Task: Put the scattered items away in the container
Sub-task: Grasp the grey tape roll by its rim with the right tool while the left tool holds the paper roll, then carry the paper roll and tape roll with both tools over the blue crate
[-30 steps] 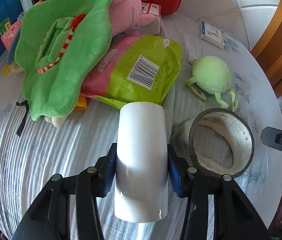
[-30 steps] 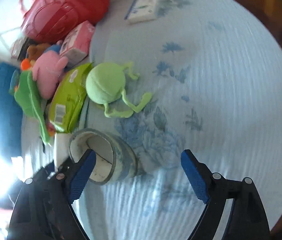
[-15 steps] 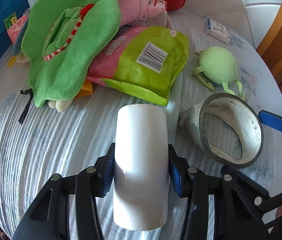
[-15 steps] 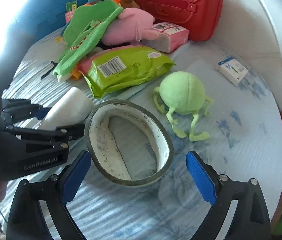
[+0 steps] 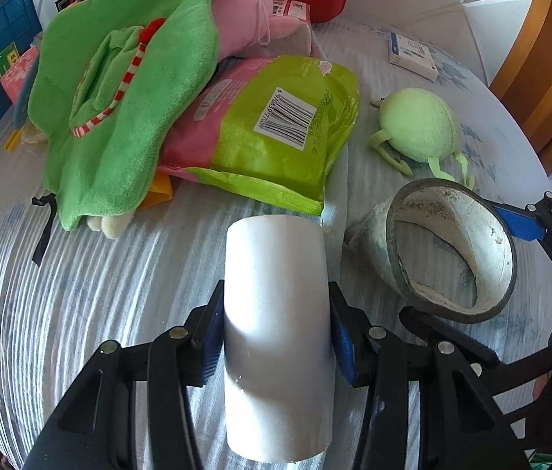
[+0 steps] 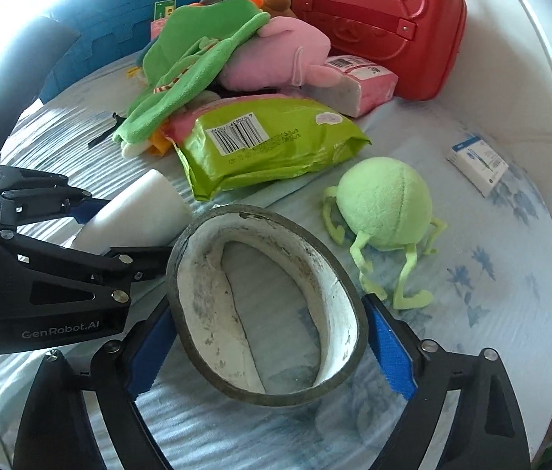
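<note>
A white cylinder (image 5: 276,274) sits between the blue pads of my left gripper (image 5: 278,313), which is shut on it and holds it just above the striped cloth. To its right a big, dirty tape roll (image 5: 499,243) leans on its edge. My right gripper (image 6: 268,325) straddles that tape roll (image 6: 205,305). Its jaws are closing, and the blue pads (image 6: 385,337) lie against the roll's rim on both sides. In the right wrist view the left gripper (image 6: 119,231) and the white cylinder (image 6: 139,211) appear at the left.
A green round plush (image 6: 385,203) lies beyond the tape. Behind it are a green wipes pack (image 6: 276,145), a green cloth toy (image 5: 119,98), a pink plush (image 6: 276,55), a red case (image 6: 385,19) and a blue crate (image 6: 119,11). A small white box (image 6: 475,164) lies at right.
My right gripper rolled upright, swung in over the tape roll and narrowed its jaws around it. The left gripper kept still with the white cylinder.
</note>
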`<state>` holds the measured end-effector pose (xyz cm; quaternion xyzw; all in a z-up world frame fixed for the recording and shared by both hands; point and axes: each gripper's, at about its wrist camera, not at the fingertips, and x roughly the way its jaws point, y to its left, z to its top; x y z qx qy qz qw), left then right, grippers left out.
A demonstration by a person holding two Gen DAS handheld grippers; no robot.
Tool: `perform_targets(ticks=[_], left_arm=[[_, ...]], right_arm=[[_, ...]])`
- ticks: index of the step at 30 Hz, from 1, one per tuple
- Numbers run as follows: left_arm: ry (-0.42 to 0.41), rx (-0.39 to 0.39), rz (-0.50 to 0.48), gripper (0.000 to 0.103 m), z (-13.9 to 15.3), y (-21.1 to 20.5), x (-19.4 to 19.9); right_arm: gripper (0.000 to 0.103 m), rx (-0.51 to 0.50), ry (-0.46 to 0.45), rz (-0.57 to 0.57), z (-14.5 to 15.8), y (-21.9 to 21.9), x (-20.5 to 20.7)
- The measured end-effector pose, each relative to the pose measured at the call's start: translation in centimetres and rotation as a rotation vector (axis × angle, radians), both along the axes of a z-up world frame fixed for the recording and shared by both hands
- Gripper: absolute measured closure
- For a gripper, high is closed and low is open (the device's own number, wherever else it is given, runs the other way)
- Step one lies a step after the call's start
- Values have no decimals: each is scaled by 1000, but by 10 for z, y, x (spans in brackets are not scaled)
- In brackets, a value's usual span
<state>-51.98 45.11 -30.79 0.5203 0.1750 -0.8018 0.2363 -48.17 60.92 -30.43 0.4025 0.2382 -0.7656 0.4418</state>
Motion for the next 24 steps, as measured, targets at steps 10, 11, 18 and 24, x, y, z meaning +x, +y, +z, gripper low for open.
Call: perform_targets(ticks=[10, 11, 18, 24], left_arm=[[9, -4, 14, 58, 0, 4, 9], [9, -1, 20, 58, 1, 5, 10], [64, -9, 11, 58, 23, 19, 37], [116, -3, -99, 58, 42, 17, 64]], right_arm=[[24, 9, 37, -35, 0, 0, 6], [24, 11, 41, -58, 1, 2, 7], [26, 2, 30, -157, 15, 24, 24], [26, 12, 88, -293, 43, 21, 63]])
